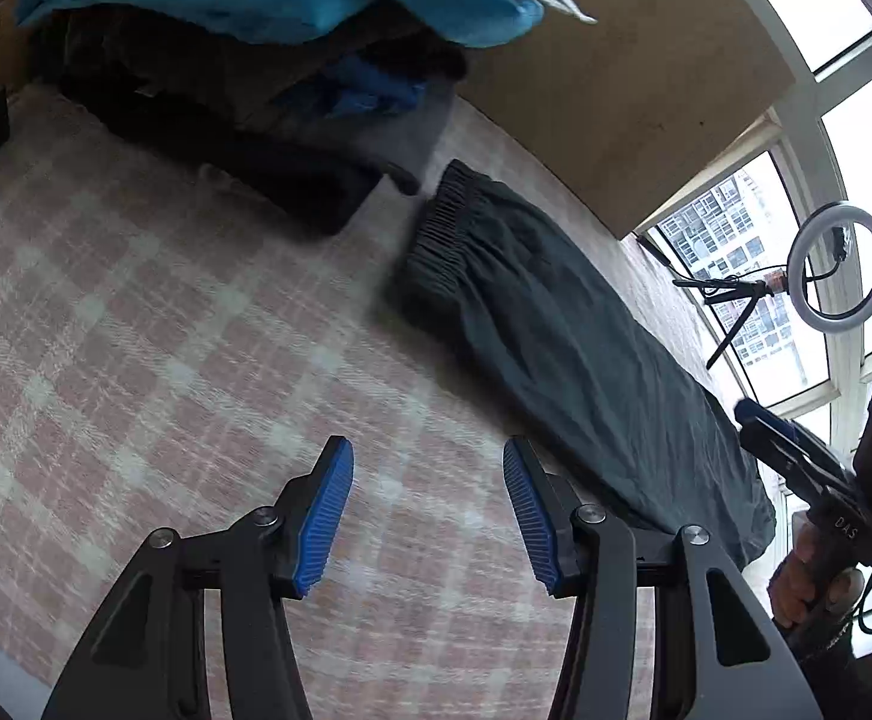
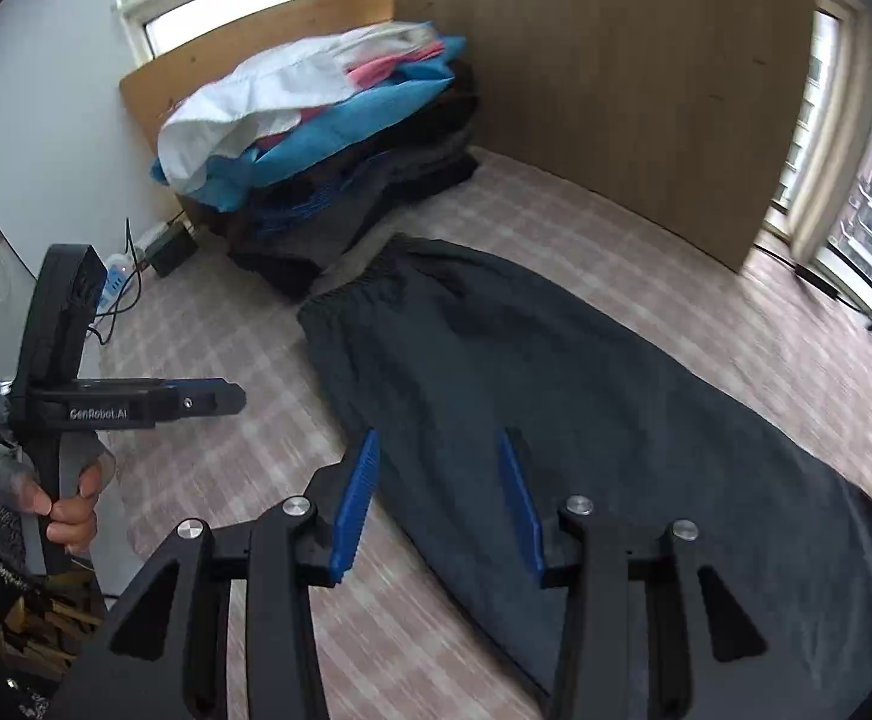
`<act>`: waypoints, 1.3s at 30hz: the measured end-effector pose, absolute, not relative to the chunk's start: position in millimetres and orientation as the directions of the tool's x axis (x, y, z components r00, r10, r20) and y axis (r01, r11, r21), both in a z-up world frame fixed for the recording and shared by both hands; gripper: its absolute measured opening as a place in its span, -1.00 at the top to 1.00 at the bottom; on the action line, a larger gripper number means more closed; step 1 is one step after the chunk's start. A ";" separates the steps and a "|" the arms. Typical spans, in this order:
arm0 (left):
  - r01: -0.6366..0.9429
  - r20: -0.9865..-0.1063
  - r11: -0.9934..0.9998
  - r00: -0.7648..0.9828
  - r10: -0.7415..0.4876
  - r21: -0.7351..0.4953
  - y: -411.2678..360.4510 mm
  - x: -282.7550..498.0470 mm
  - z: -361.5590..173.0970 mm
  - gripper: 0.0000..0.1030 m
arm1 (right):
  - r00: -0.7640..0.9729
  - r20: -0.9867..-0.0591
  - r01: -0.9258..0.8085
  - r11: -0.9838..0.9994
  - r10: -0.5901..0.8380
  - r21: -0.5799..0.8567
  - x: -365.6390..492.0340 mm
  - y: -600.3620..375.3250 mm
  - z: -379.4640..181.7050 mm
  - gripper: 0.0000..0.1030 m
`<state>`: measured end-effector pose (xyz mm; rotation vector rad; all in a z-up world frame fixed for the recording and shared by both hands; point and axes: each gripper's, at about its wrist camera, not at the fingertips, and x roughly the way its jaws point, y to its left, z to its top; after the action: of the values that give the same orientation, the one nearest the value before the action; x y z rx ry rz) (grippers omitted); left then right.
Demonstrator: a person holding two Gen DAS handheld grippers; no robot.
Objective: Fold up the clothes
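Observation:
A dark grey garment (image 1: pixel 556 330) (image 2: pixel 526 372) with an elastic waistband lies flat on the pink checked bedsheet (image 1: pixel 136 330) (image 2: pixel 226 480). My left gripper (image 1: pixel 426 444) hangs open over bare sheet just left of the garment, with nothing between its blue pads. My right gripper (image 2: pixel 438 438) is open above the garment's near left part, its pads apart and holding nothing. In the left wrist view the right gripper (image 1: pixel 796 450) shows at the right edge, held by a hand. The right wrist view shows the left gripper (image 2: pixel 196 402) at the left, also in a hand.
A pile of blue, white and dark clothes (image 1: pixel 256 60) (image 2: pixel 328 138) sits at the head of the bed. A wooden panel (image 2: pixel 616 90) runs along the far side. A ring light on a tripod (image 1: pixel 838 267) stands by the window. A power strip (image 2: pixel 118 276) with cables lies at the left.

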<state>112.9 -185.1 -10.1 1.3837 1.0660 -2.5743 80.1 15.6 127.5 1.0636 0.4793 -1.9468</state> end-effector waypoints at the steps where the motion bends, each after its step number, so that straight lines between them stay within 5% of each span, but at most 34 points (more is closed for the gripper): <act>1: 0.320 -0.735 -0.759 -0.613 0.290 -0.567 -189.9 111.5 -11.8 0.05 | -0.291 -0.831 0.836 -0.548 -0.474 0.020 84.0 -10.3 118.7 0.21; 8: 0.235 -0.677 -0.739 -0.632 0.377 -0.631 -208.8 94.3 -13.4 0.05 | -0.318 -0.899 0.888 -0.426 -0.302 -0.172 91.1 -82.6 66.2 0.24; 9: 0.228 -0.673 -0.736 -0.631 0.387 -0.637 -210.2 91.9 -14.8 0.05 | -0.326 -0.902 0.887 -0.421 -0.284 -0.188 90.3 -82.4 62.2 0.33; 10: 0.221 -0.667 -0.732 -0.630 0.398 -0.645 -211.7 89.7 -16.4 0.05 | -0.319 -0.908 0.886 -0.426 -0.272 -0.184 87.8 -80.6 59.5 0.76; 11: 0.214 -0.661 -0.727 -0.629 0.408 -0.653 -213.2 87.5 -18.0 0.05 | -0.300 -0.916 0.883 -0.441 -0.267 -0.160 83.5 -78.0 58.1 0.90; 24: 0.155 -0.651 -0.718 -0.581 0.489 -0.678 -198.8 34.9 -21.9 -0.01 | -0.192 -0.928 0.841 -0.540 -0.319 0.012 60.2 -53.8 57.3 0.90; 27: 0.133 -0.669 -0.751 -0.573 0.474 -0.647 -193.7 25.9 -18.8 0.00 | -0.196 -0.924 0.844 -0.537 -0.329 0.013 61.5 -50.1 58.1 0.80; 30: 0.120 -0.673 -0.757 -0.562 0.481 -0.642 -193.3 19.7 -18.5 0.49 | -0.212 -0.910 0.843 -0.538 -0.355 0.014 67.9 -42.6 63.4 0.27; 32: 0.102 -0.653 -0.738 -0.558 0.512 -0.667 -194.7 17.6 -18.9 0.54 | -0.218 -0.889 0.849 -0.528 -0.403 0.031 75.6 -37.8 70.5 -0.13; 39: 0.036 -0.614 -0.728 -0.567 0.549 -0.685 -193.7 9.3 -5.1 0.56 | -0.329 -0.873 0.840 -0.534 -0.361 -0.096 78.9 -58.7 58.0 -0.13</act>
<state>9.3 -193.7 -5.1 1.5323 1.1685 -2.8688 78.9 -58.7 58.0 1.0813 0.7146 -1.9424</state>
